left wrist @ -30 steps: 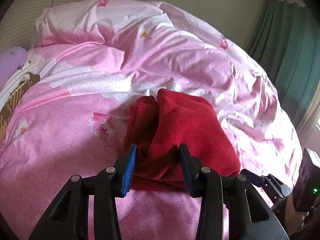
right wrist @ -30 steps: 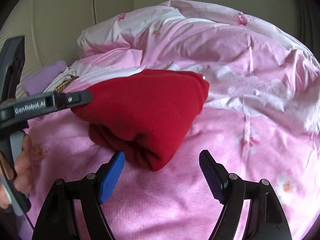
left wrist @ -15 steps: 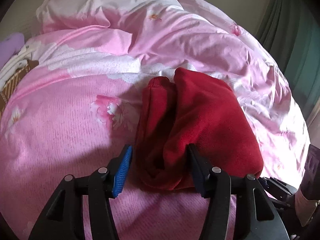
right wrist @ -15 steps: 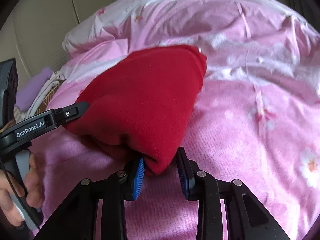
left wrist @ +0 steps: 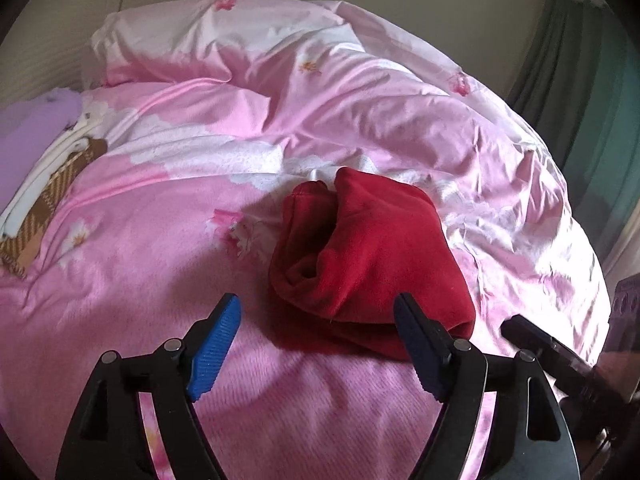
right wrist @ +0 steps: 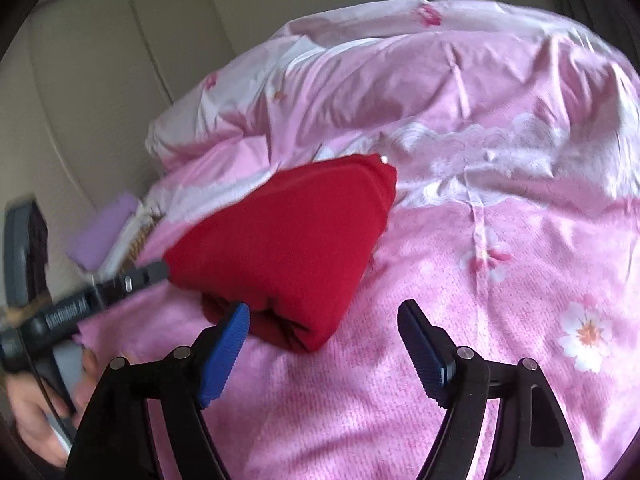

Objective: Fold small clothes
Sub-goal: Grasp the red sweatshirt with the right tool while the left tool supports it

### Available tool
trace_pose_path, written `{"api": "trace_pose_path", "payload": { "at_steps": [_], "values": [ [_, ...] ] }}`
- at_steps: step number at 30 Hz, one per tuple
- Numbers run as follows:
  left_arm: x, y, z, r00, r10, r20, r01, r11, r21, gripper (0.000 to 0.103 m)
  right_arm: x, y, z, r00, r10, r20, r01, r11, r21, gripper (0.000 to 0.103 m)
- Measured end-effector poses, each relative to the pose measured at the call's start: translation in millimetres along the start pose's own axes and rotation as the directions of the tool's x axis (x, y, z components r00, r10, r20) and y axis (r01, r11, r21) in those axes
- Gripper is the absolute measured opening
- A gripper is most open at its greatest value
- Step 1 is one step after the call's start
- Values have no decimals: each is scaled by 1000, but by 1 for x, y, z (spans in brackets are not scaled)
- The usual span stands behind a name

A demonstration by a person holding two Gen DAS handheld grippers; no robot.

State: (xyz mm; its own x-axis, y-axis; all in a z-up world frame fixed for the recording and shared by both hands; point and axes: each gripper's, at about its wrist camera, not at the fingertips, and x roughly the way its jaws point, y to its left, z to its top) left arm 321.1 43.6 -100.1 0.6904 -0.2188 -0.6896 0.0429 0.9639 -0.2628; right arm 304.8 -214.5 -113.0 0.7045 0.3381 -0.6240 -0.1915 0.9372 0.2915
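A folded red garment lies on the pink floral duvet. My left gripper hovers just short of its near edge; its jaws are opening and the pads press on nothing. In the right wrist view the same red garment has its near corner between the fingertips of my right gripper. Those jaws are opening too and stand clear of the cloth. The left gripper shows there at the garment's left side, held by a hand. The right gripper's black finger shows at the left view's lower right.
A bunched pink duvet and pillow rise behind the garment. A lilac cloth and a brown plaid garment lie at the left edge of the bed. Green curtains hang on the right, and a beige headboard stands on the left.
Both grippers, closed on the red garment's near edge half a second ago, have let go and drawn back a little. The garment now rests folded on the duvet.
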Motion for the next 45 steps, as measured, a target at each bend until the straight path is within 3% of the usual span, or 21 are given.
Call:
{"api": "trace_pose_path", "payload": {
  "at_steps": [5, 9, 13, 17, 25, 27, 33, 40, 45],
  "values": [
    [-7, 0, 4, 1000, 28, 14, -27, 999, -44, 91, -1, -18, 24, 999, 42, 4, -42, 996, 76, 79],
    [9, 11, 7, 999, -30, -36, 25, 990, -137, 91, 14, -28, 39, 996, 80, -27, -77, 990, 117, 81],
    [24, 28, 2, 991, -107, -80, 83, 961, -263, 90, 38, -33, 51, 991, 119, -66, -108, 982, 156, 81],
    [30, 31, -4, 990, -114, -81, 85, 953, -292, 90, 62, -42, 60, 982, 153, -106, -128, 968, 215, 81],
    [65, 36, -14, 969, -209, -129, 137, 896, -421, 91, 101, -49, 64, 968, 183, -173, -138, 960, 244, 81],
    [73, 37, -16, 965, -225, -131, 145, 882, -449, 92, 110, -55, 64, 960, 209, -186, -154, 950, 273, 85],
    [91, 41, -22, 962, -245, -120, 157, 856, -492, 101, 136, -71, 65, 942, 265, -204, -186, 923, 338, 97],
    [105, 35, -15, 955, -285, -77, 210, 839, -501, 102, 170, -77, 67, 898, 390, -202, -279, 862, 424, 101],
    [111, 34, -12, 958, -284, -38, 225, 826, -518, 101, 185, -68, 73, 888, 409, -209, -302, 863, 406, 102]
  ]
}}
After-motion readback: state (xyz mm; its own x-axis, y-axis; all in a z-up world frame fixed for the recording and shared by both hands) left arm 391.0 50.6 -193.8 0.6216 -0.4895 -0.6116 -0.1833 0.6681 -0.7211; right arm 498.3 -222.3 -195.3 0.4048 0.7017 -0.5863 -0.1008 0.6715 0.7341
